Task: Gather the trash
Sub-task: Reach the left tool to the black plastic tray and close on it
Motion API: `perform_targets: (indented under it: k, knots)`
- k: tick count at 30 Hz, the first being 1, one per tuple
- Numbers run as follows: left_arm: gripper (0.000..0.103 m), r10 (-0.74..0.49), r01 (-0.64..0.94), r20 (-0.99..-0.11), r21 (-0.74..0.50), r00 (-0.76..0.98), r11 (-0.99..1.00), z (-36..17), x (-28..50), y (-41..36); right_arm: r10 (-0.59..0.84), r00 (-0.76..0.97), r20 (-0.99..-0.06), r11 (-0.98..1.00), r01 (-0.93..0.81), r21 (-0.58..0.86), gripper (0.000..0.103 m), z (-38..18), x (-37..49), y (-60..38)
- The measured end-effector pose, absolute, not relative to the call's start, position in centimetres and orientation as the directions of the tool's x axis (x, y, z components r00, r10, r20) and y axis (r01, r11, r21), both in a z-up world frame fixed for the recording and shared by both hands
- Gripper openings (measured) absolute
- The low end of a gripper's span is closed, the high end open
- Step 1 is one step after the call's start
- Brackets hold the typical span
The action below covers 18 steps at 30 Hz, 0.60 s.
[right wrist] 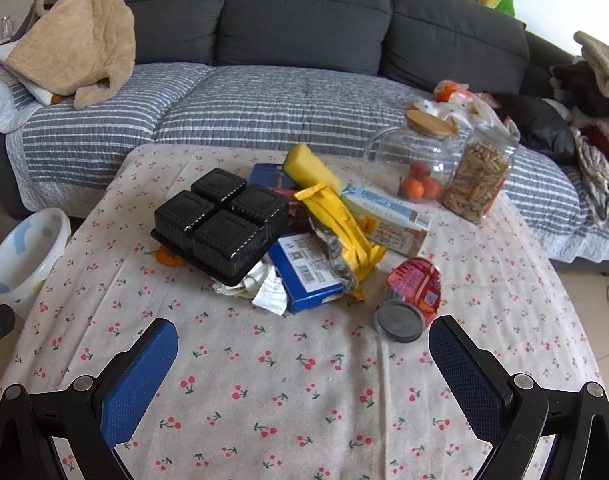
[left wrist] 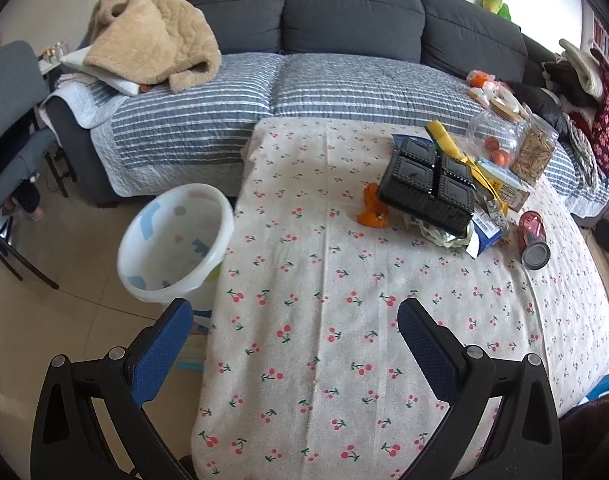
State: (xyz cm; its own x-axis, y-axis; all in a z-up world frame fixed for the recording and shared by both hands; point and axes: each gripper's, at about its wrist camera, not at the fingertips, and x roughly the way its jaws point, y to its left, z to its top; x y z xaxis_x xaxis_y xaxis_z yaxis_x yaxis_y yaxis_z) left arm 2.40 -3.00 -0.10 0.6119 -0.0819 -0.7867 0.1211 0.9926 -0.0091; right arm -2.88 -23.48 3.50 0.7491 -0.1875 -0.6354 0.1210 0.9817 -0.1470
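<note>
Nearest, the left hand-held gripper (left wrist: pixel 295 312) and the right hand-held gripper (right wrist: pixel 303 330) both hover with blue-padded jaws spread wide and empty over the table (right wrist: pixel 264 400), draped in soft cherry-print cloth. Just beyond the right one, at 1 o'clock, a dented red can (right wrist: pixel 410 300) lies on its side, its long axis running toward 1 o'clock and its grey round end facing the camera. Farther, around 12 o'clock, the trash heap holds a blue carton (right wrist: pixel 308 274), crumpled white paper (right wrist: pixel 256 286), a ribbed black plastic four-cell tray (right wrist: pixel 220 222) and a yellow wrapper (right wrist: pixel 344 228), while the white bin (left wrist: pixel 176 240) stands on the floor off the table's left edge.
</note>
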Motion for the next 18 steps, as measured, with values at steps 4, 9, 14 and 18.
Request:
perform_targets:
  k: [4, 9, 14, 18]
  knots:
    - [0.103, -0.168, 0.204, -0.831, -0.067, 0.531, 0.977, -0.2, 5.4, -5.0, -0.25, 0.729, -0.637, 0.968, 0.168, -0.188, 0.103, 5.8, -1.8, -25.2]
    - [0.103, -0.243, 0.224, -0.852, -0.152, 0.465, 0.963, -0.6, 9.4, -7.5, -0.23, 0.695, -0.681, 0.973, 0.142, -0.184, 0.103, 7.0, 0.8, -28.2]
    - [0.096, -0.349, 0.266, -0.829, -0.251, 0.438, 0.931, -1.6, 13.4, -10.0, -0.206, 0.646, -0.735, 0.976, 0.194, -0.103, 0.103, 4.3, 2.9, -32.8]
    - [0.091, -0.411, 0.302, -0.807, -0.302, 0.425, 0.904, -2.3, 15.8, -11.3, -0.128, 0.524, -0.842, 0.972, 0.233, -0.003, 0.102, 0.5, 4.2, -35.6]
